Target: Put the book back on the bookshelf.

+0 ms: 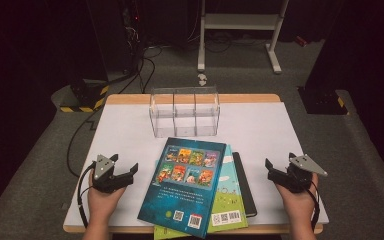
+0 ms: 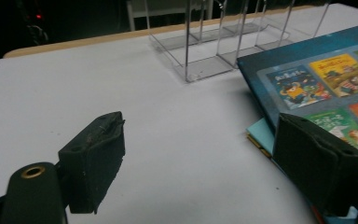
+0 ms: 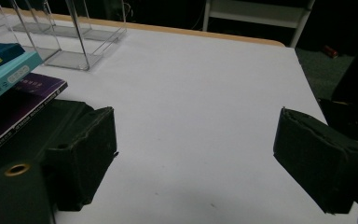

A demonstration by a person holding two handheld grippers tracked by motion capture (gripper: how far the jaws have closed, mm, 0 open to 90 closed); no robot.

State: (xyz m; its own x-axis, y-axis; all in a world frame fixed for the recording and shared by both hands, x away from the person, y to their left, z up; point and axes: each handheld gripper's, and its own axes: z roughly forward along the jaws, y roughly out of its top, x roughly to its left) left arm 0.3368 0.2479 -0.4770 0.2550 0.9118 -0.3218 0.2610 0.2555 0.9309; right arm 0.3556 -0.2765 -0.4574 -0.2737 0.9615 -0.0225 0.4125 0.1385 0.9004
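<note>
High view: glossy flat books (image 1: 187,185), clear acrylic rack (image 1: 184,112); both tools gaping, empty.

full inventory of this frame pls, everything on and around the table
blue book: 1, dark blue cover with small pictures, top of the stack, table middle front
light green book: 1, under the blue book
dark book: 1, black-purple, bottom of the stack
clear organiser: 1, transparent, three compartments, behind the books
table: 1, white top, wooden edge
white frame: 1, on the floor beyond the table
left gripper: 1, black, open, left of the books
right gripper: 1, black, open, right of the books
</note>
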